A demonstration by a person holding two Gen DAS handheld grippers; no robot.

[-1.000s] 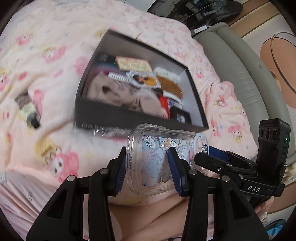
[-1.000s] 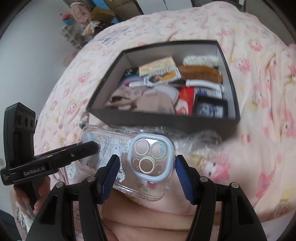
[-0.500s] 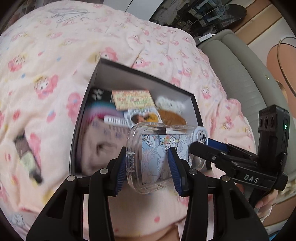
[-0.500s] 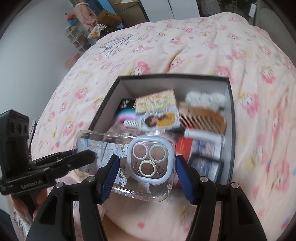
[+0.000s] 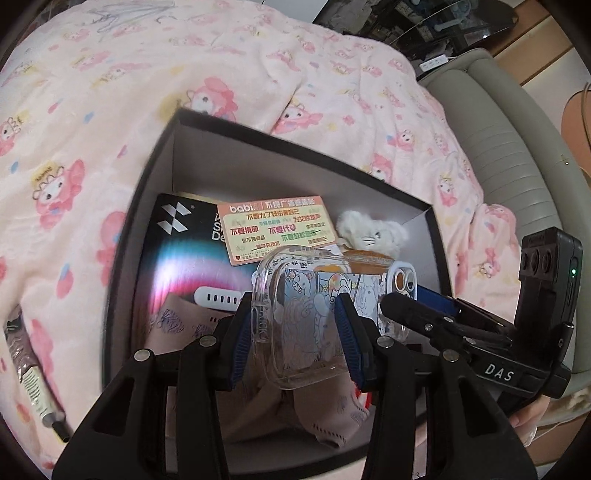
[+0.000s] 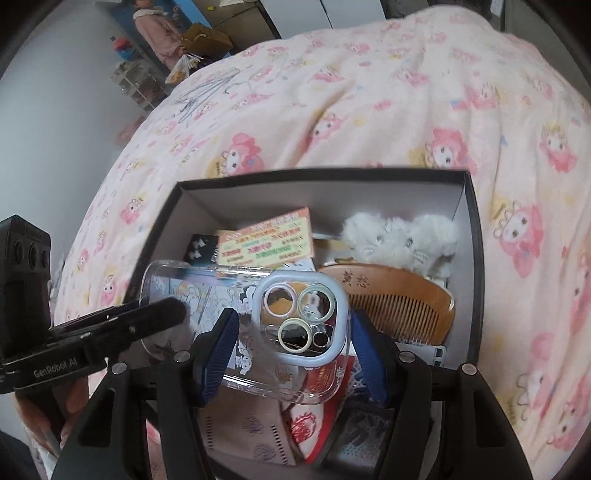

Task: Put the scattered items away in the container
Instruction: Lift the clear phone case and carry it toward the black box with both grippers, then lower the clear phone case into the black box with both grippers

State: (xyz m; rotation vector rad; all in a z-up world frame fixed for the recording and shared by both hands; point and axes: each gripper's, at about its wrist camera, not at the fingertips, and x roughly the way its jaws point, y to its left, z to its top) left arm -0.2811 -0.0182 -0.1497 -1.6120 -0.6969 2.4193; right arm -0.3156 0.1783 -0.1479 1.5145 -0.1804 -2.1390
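A clear phone case (image 5: 303, 295) with cartoon drawings hangs level over the open black box (image 5: 258, 162), held at both ends. My left gripper (image 5: 295, 321) is shut across its plain end. My right gripper (image 6: 291, 332) is shut across the end with the pale blue camera ring (image 6: 303, 317). Each gripper also shows in the other's view: the right gripper (image 5: 413, 301) at the case's right end, the left gripper (image 6: 162, 314) at its left end. The box (image 6: 332, 195) holds a pink card (image 6: 266, 243), a white plush toy (image 6: 399, 236), a wooden comb (image 6: 399, 299) and pink masks (image 5: 184, 325).
The box sits on a pink cartoon-print blanket (image 5: 110, 110). A small cream tube (image 5: 33, 387) lies on the blanket left of the box. A grey padded edge (image 5: 517, 184) runs along the right. A person in pink (image 6: 155, 29) stands far off in the room.
Both grippers carried the phone case forward, from in front of the box's near wall to above its contents. The box now looks larger and closer. The grip on the case is unchanged.
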